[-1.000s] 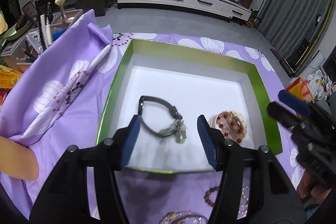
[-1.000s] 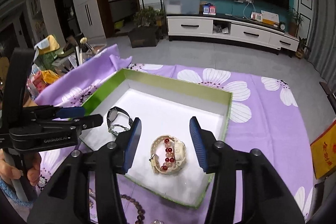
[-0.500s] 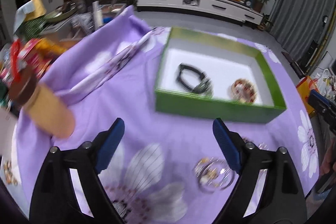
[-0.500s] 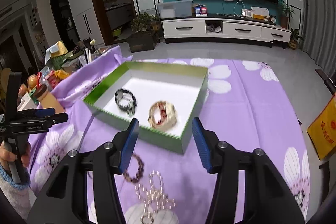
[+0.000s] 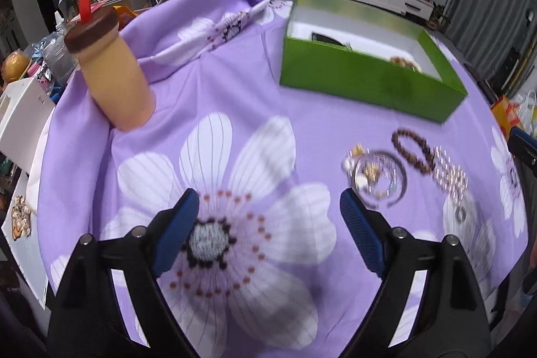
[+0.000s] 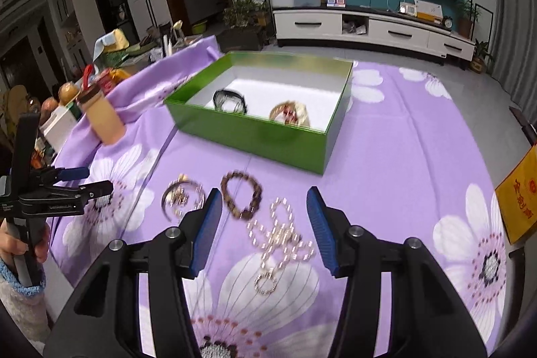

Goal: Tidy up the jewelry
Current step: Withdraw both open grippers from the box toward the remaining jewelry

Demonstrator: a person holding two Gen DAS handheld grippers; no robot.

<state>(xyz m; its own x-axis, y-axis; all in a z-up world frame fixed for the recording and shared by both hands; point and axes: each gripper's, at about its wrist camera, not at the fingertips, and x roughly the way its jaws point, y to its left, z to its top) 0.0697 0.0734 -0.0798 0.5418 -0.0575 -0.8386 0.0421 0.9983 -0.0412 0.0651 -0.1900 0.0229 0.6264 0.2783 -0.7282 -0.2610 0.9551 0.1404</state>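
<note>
A green box (image 6: 255, 130) (image 5: 369, 83) with a white floor stands on the purple flowered cloth; a black watch (image 6: 230, 99) and a beaded red-and-cream bracelet (image 6: 290, 114) lie inside it. On the cloth in front lie a silver bangle with charms (image 6: 181, 198) (image 5: 379, 178), a brown bead bracelet (image 6: 241, 195) (image 5: 412, 148) and a pearl chain necklace (image 6: 278, 235) (image 5: 449, 171). My right gripper (image 6: 265, 223) hovers open over the pearl necklace and brown bracelet. My left gripper (image 5: 268, 230) is open above a printed flower, left of the bangle, holding nothing.
A tan bottle with a brown cap (image 5: 110, 69) (image 6: 100, 114) stands at the cloth's left edge beside cluttered boxes and fruit (image 6: 60, 96). A yellow packet (image 6: 518, 190) lies at the right. A hand (image 6: 20, 254) holds the left gripper's handle.
Both grippers have pulled back from the box toward the near edge of the table. The loose jewelry on the cloth has come into view. The left jaws have opened wider.
</note>
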